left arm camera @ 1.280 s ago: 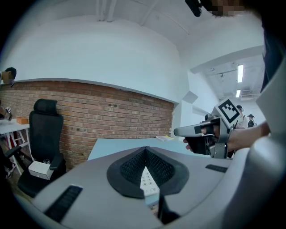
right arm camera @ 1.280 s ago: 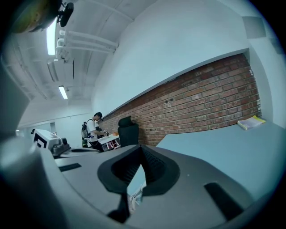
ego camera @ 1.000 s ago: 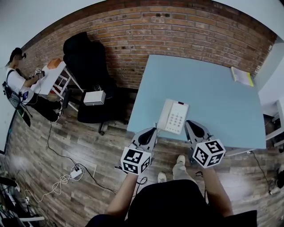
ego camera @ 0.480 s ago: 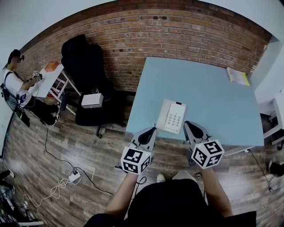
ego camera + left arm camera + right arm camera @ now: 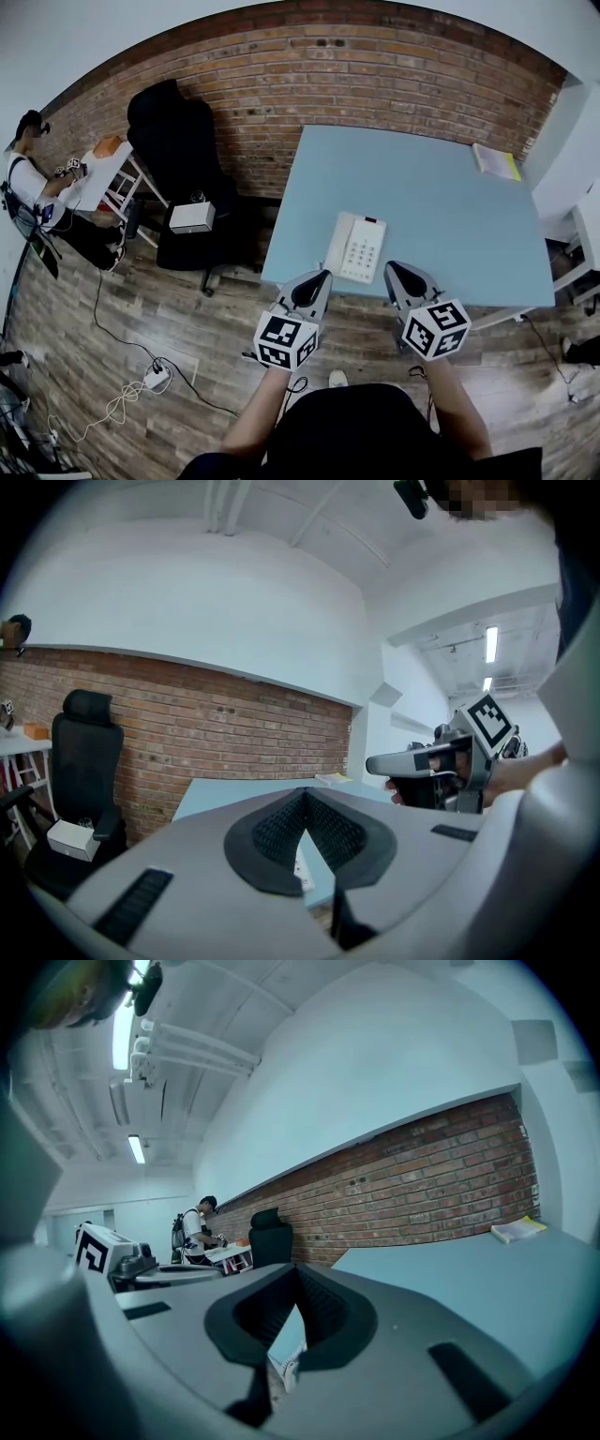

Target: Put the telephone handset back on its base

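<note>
Left gripper (image 5: pixel 319 278): jaws fully together, pads meeting, nothing in them. Right gripper (image 5: pixel 394 269): same, pads meet at the tip, empty. I've got both held roughly level at the near edge of the light blue rectangular table (image 5: pixel 450 202), side by side with a gap between them. The white push-button desk telephone (image 5: pixel 357 247) lies on the table just inside that edge, ahead of and between the two grippers; neither touches it. Its white handset (image 5: pixel 338 242) looks seated along the left side of the base, keypad to its right. Yellow-green booklet (image 5: pixel 495 161) at the table's far right corner, well apart. Left of the table: black office chair (image 5: pixel 178 141) against the red brick wall (image 5: pixel 375 66), small white box (image 5: pixel 192 217) on its seat.
</note>
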Demonstrator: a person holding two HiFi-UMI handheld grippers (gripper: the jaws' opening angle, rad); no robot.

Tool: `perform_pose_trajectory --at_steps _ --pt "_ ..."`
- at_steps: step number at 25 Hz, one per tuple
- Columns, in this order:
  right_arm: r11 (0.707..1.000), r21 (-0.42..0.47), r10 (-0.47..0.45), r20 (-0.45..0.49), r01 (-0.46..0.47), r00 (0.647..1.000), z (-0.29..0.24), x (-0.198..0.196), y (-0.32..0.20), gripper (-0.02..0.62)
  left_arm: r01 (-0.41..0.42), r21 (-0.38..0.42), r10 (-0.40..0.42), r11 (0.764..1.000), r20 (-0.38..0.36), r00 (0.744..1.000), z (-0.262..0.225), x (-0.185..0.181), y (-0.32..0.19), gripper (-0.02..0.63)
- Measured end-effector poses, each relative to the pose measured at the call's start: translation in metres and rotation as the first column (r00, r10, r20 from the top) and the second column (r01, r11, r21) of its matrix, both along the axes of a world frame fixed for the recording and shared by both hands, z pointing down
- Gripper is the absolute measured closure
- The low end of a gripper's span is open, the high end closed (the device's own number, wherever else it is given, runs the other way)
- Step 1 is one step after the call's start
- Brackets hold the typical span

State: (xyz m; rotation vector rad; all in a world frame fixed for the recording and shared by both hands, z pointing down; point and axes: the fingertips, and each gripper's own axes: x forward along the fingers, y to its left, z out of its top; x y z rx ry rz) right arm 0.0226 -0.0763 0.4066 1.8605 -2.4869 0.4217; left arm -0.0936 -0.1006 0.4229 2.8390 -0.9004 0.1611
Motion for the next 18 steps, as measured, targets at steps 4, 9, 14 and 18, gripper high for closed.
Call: perform_pose_trajectory --at_steps 4,9,14,18 --pt "1.000 0.003 0.010 -0.001 -0.010 1.000 -0.003 0.011 0.011 0.583 -0.006 -0.003 0.006 1.000 0.007 1.000 0.001 0.008 0.010 0.597" --pt "1.000 0.000 0.020 0.005 -0.020 1.000 -0.006 0.022 0.026 0.583 -0.008 -0.017 0.008 1.000 0.010 1.000 0.003 0.018 0.026 0.597" --pt "1.000 0.006 0.016 0.016 -0.016 1.000 -0.010 0.028 0.042 0.583 -0.004 -0.018 0.004 1.000 0.005 1.000 -0.002 0.023 0.043 0.597" --pt "1.000 0.014 0.007 0.023 -0.008 1.000 -0.013 0.027 0.053 0.583 0.001 -0.014 0.000 1.000 0.006 1.000 -0.006 0.022 0.054 0.597"
